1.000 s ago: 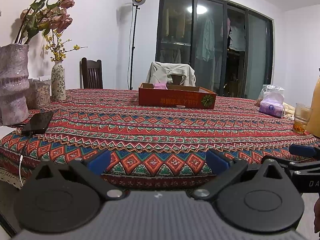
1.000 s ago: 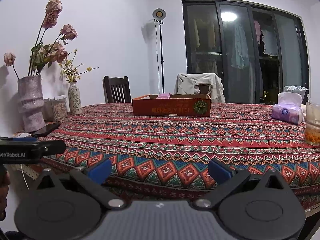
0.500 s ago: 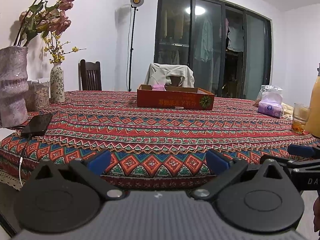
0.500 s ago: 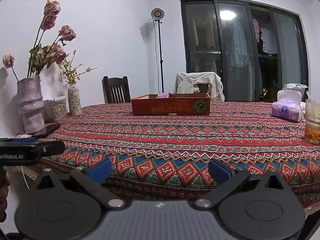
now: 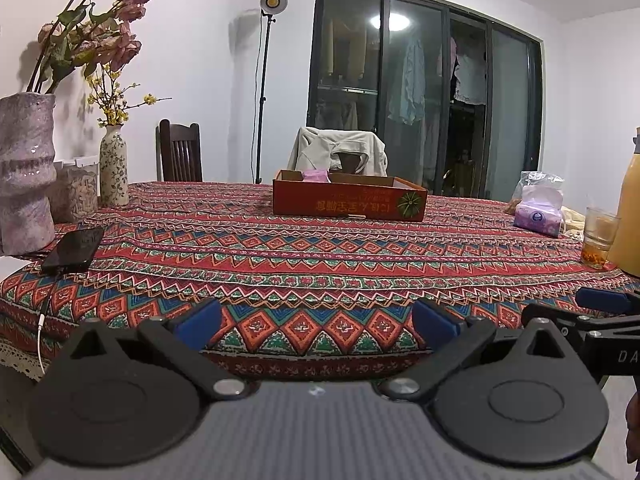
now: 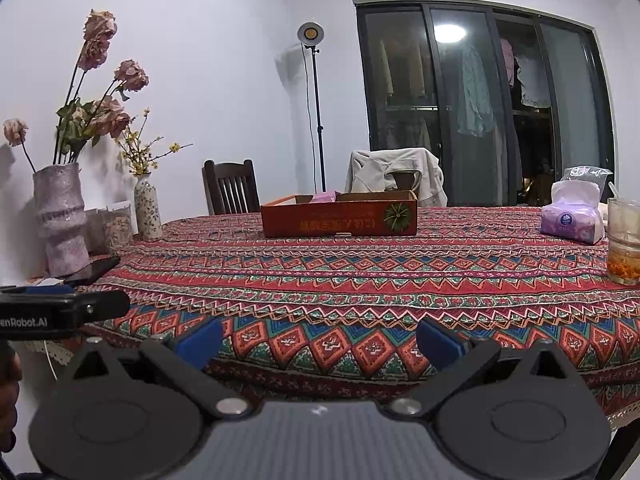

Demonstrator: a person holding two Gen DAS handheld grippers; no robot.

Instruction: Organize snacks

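Note:
A shallow red cardboard box stands far across the table on the patterned cloth, with a pink packet poking above its rim. My left gripper hangs open at the table's near edge, nothing between its blue pads. To its right, my right gripper is also open and empty, just off the same edge. Each gripper shows at the side of the other's view. What else the box holds is hidden by its wall.
Two vases with flowers, clear jars and a black phone on a cable crowd the left. A tissue pack, glass and yellow bottle stand right. Chairs sit behind the table.
Both views have shifted only slightly, with the grippers drifting a little at the table's edge. Both stay open; nothing on the table has moved.

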